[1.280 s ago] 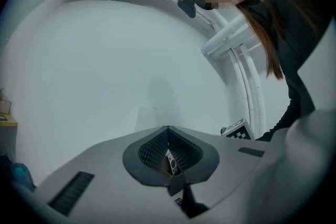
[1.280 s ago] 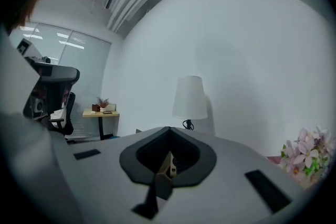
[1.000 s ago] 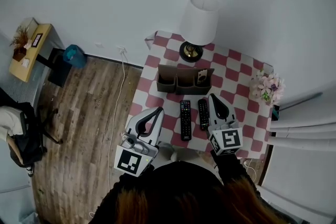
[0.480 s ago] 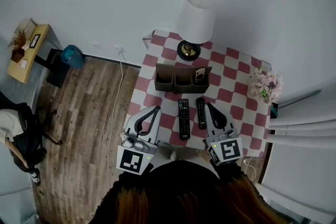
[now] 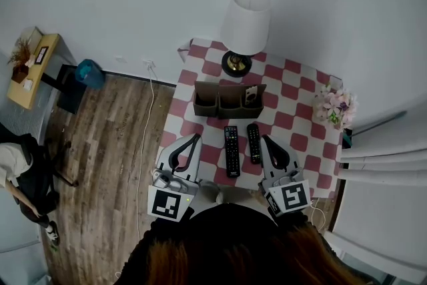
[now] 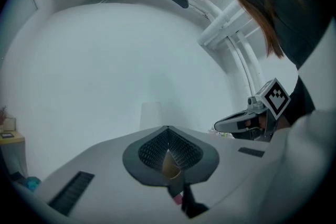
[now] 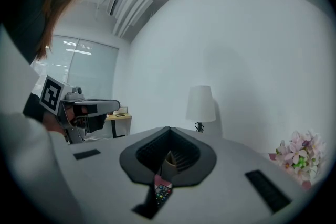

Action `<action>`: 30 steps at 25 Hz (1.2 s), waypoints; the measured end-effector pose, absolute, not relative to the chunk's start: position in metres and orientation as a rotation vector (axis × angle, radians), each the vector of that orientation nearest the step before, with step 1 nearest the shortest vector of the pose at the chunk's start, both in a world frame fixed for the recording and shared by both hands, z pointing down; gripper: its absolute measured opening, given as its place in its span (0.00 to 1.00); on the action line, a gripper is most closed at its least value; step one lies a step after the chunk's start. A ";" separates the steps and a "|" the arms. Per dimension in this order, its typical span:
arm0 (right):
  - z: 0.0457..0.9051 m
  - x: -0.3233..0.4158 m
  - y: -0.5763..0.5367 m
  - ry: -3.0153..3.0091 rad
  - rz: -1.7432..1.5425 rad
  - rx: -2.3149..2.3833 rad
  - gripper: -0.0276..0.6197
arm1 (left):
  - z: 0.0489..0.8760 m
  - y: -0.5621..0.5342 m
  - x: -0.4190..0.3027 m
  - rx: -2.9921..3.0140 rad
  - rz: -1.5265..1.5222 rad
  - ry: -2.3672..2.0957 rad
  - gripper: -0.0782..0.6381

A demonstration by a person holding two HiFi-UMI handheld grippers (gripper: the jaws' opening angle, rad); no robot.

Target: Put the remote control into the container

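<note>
Two black remote controls lie side by side on the checkered table (image 5: 293, 87): the longer one (image 5: 231, 151) on the left, the shorter one (image 5: 254, 143) on the right. Behind them stands the brown container (image 5: 229, 101), with compartments open at the top. My left gripper (image 5: 195, 137) is shut and empty, left of the longer remote. My right gripper (image 5: 264, 139) is shut and empty, just right of the shorter remote. In the right gripper view a remote (image 7: 161, 194) and the container (image 7: 169, 161) show below its shut jaws (image 7: 169, 129). In the left gripper view its jaws (image 6: 168, 128) meet.
A white-shaded lamp (image 5: 245, 21) stands at the table's far side behind the container. A flower bunch (image 5: 337, 107) sits at the right edge. A white cable (image 5: 148, 110) runs over the wooden floor left of the table. A yellow side table (image 5: 29, 67) stands far left.
My right gripper has drawn back toward the table's near edge, from ahead of the shorter remote to beside it. The left gripper has stayed where it was.
</note>
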State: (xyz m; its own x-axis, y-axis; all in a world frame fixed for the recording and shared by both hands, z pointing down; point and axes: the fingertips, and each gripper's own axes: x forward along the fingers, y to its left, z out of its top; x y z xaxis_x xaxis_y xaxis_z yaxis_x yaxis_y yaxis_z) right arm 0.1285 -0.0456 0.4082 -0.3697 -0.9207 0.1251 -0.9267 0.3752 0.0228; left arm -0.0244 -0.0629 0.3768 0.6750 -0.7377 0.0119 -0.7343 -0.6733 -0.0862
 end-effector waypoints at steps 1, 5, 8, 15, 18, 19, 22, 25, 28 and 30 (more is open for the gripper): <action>0.410 0.130 -0.046 -2.499 0.082 1.696 0.06 | 0.377 -0.063 -0.024 -2.807 -0.062 1.238 0.12; 0.435 0.143 -0.051 -2.430 0.167 1.726 0.06 | 0.376 -0.064 -0.024 -2.810 -0.035 1.236 0.12; 0.442 0.147 -0.053 -2.418 0.179 1.727 0.06 | 0.375 -0.065 -0.025 -2.808 -0.033 1.238 0.12; 0.435 0.145 -0.055 -2.423 0.183 1.734 0.06 | 0.377 -0.067 -0.027 -2.804 -0.035 1.253 0.12; 0.435 0.144 -0.056 -2.436 0.170 1.721 0.06 | 0.377 -0.068 -0.026 -2.805 -0.035 1.250 0.12; 0.438 0.144 -0.057 -2.428 0.181 1.722 0.06 | 0.377 -0.068 -0.026 -2.807 -0.036 1.251 0.12; 0.458 0.148 -0.061 -2.376 0.238 1.709 0.06 | 0.378 -0.069 -0.026 -2.806 -0.028 1.260 0.12; 0.502 0.153 -0.068 -2.276 0.328 1.656 0.07 | 0.378 -0.069 -0.026 -2.804 -0.025 1.260 0.12; 0.547 0.164 -0.075 -2.149 0.431 1.629 0.07 | 0.378 -0.069 -0.026 -2.807 -0.019 1.264 0.12; 0.570 0.168 -0.079 -2.084 0.478 1.606 0.07 | 0.378 -0.069 -0.026 -2.810 -0.012 1.272 0.12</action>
